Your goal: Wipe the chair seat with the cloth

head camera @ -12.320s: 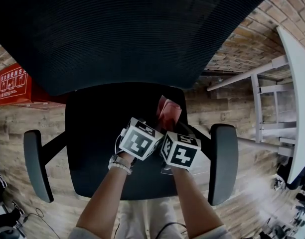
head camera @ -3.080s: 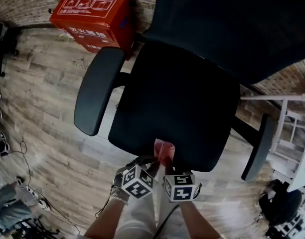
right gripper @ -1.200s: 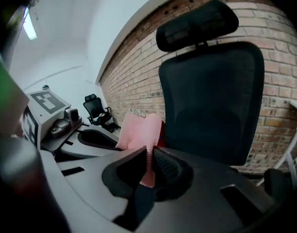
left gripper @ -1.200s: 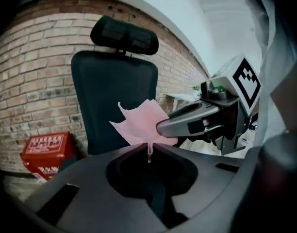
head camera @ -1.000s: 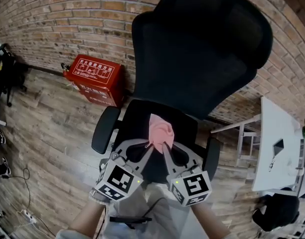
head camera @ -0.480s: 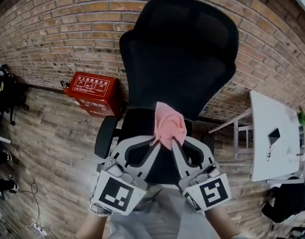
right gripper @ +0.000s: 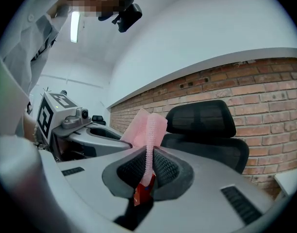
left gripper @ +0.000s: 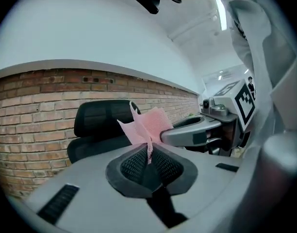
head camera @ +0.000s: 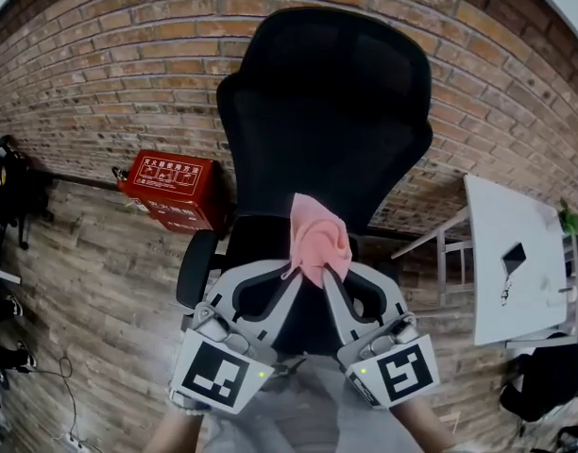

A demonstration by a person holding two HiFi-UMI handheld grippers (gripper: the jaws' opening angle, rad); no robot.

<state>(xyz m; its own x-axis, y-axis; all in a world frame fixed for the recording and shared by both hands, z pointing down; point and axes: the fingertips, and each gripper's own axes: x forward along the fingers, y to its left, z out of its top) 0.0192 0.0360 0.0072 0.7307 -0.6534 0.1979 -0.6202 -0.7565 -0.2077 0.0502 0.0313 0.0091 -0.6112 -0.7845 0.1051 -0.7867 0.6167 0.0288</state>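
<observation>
Head view: pink cloth [head camera: 319, 239] is held up on the near side of the chair [head camera: 327, 111], apart from the chair seat [head camera: 254, 237], shared between left gripper [head camera: 291, 274] and right gripper [head camera: 325, 276]. Left gripper view: jaws are closed on a thin lower edge of the cloth [left gripper: 147, 124], which bunches loosely above them; judge it light, soft and limp. Right gripper view: jaws are clamped on a folded ridge of the cloth [right gripper: 149, 130]. Take hold at a doubled edge, since a single slack layer may slip.

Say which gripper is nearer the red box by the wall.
Left. The left gripper is on the side of the red box; the right gripper sits beyond it, toward the white table. Both clamp the cloth.
</observation>
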